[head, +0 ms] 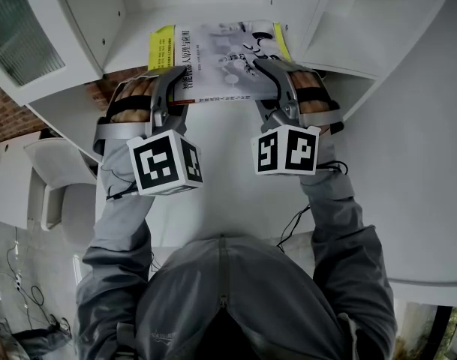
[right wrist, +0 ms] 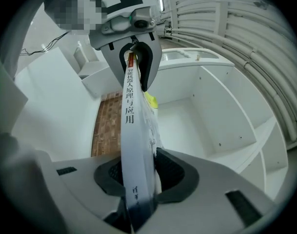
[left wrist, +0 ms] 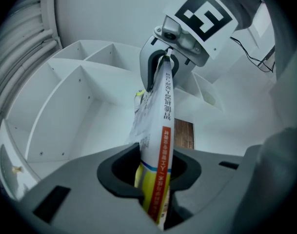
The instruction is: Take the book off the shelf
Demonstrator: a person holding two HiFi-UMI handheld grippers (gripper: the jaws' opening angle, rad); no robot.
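left tongs (left wrist: 155, 177): clamped on the yellow end of thin white-and-yellow paperback book (head: 220, 55) | right tongs (right wrist: 138, 177): clamped on its white end | book: spans both tongs, before white compartmented shelf (head: 348, 21)

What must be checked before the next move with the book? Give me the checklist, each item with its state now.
1. Left gripper shut on the book: ok.
2. Right gripper shut on the book: ok.
3. Both grippers on the same edge, the spine: ok.
4. Book's far edge clear of the shelf: cannot tell.
5. Cable clear of the jaws: ok.
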